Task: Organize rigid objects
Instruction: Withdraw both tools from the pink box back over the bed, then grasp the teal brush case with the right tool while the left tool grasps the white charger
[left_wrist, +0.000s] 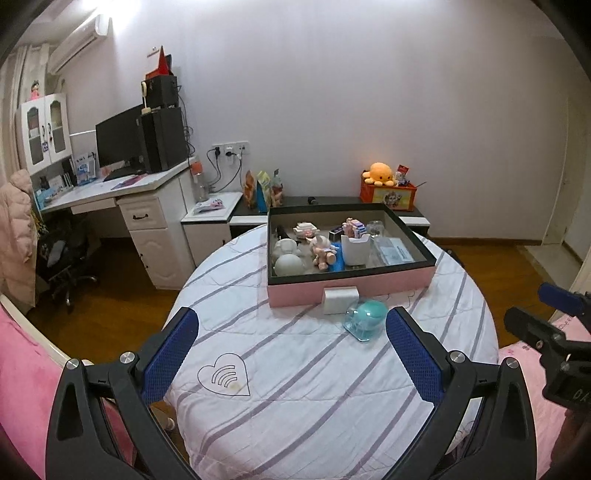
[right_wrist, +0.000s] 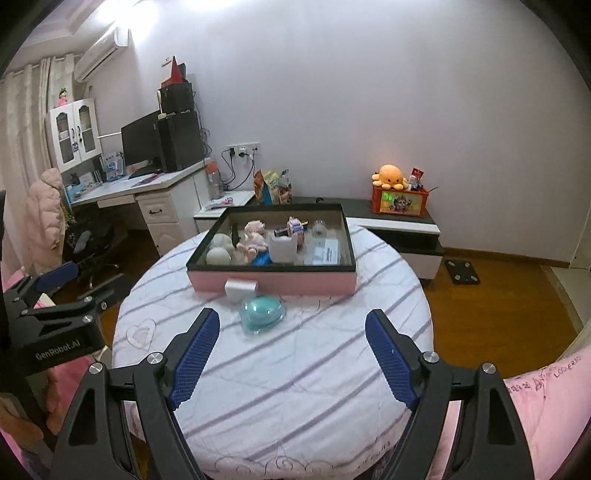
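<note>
Most of the sorting appeared done. The pink box (left_wrist: 351, 286) on the round worktop (left_wrist: 295, 387) already held several figurines, a white cup (left_wrist: 355, 251) and other small items. Two things remained outside it: a white block (left_wrist: 340, 300) touching the box's front wall, and a teal gadget (left_wrist: 365, 319) in clear packaging just in front of the block. The left claw (left_wrist: 291, 354) and right claw (right_wrist: 291, 360) both stood wide, holding nothing, short of the gadget.
</note>
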